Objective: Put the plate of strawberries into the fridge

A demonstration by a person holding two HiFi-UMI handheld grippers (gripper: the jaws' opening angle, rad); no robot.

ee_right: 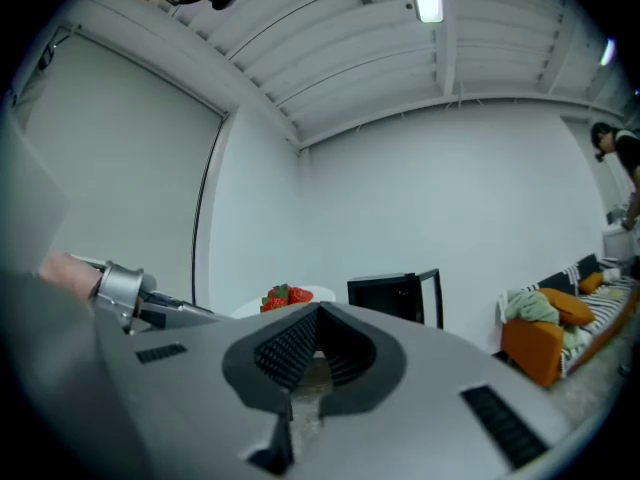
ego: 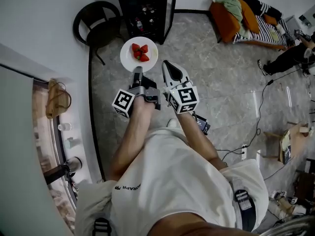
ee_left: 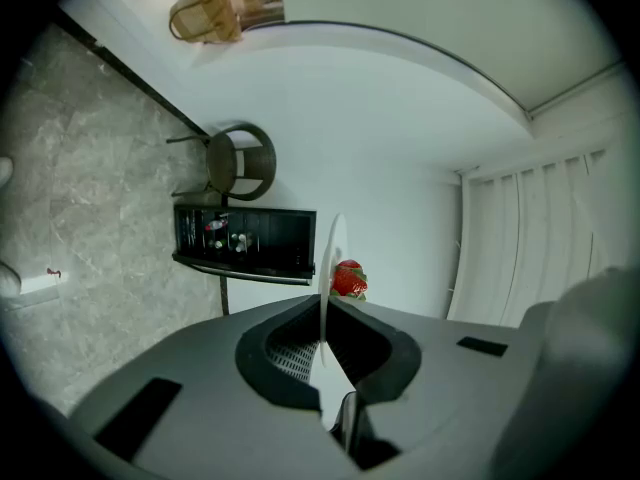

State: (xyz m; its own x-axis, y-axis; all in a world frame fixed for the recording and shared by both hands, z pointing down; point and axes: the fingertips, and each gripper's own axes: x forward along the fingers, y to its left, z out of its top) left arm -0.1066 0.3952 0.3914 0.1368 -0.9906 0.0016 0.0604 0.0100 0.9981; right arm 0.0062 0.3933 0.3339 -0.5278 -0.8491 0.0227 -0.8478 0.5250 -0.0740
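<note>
Left gripper (ee_left: 322,316), held level, its jaws clamped on the near rim of the white plate (ego: 129,59), which juts forward from the jaw tips like a cantilever. The right gripper (ee_right: 318,313) is level beside it, jaws closed on nothing, its tip next to the plate's right edge without touching it. The strawberries (ego: 140,52) lie heaped at the plate's centre, just beyond the left jaw tips. Judged from its look, the plate is stiff, smooth and breakable; a pinch on one edge leaves it free to pivot and to slip between the pads, so the rim hold should sit deep in the jaws and the plate stay flat. The fruit is loose, light and soft (it would roll off at a tilt). A second support under the far or right rim would steady the load. Farther ahead of both tools stands the black fridge (ego: 145,9), its door open, with a dark chair (ego: 96,23) to its left.
</note>
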